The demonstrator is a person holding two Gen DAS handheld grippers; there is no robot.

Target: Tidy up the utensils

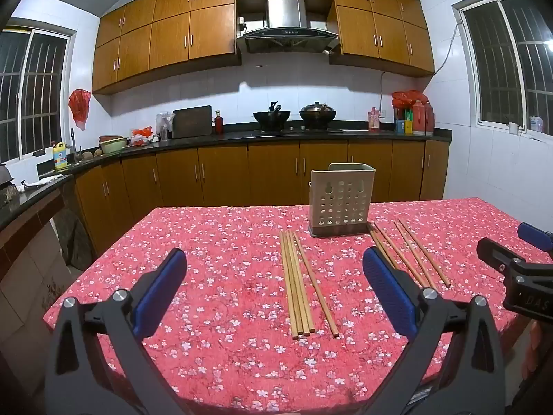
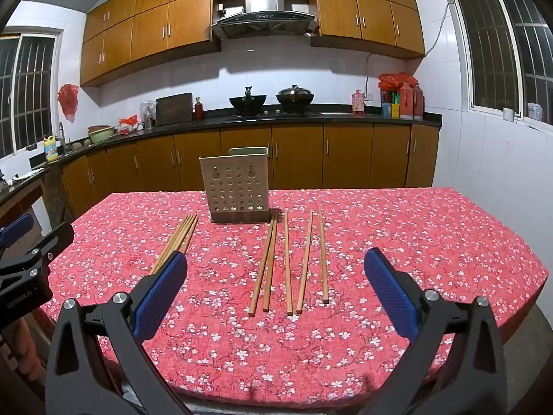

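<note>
A beige perforated utensil holder (image 1: 340,199) (image 2: 235,185) stands upright at the far middle of the table. Several wooden chopsticks (image 1: 299,283) lie in a tight group left of it, and several more (image 2: 288,263) lie spread out to its right, also showing in the left wrist view (image 1: 411,254). My left gripper (image 1: 274,290) is open and empty above the left group. My right gripper (image 2: 276,290) is open and empty above the right group. The left group shows in the right wrist view (image 2: 178,242), partly hidden by my finger.
The table carries a red floral cloth (image 1: 224,276) (image 2: 432,242). Its front edge is close under both grippers. The right gripper's body (image 1: 518,273) shows at the left view's right edge. Behind the table are wooden cabinets and a dark counter (image 2: 276,117) with woks.
</note>
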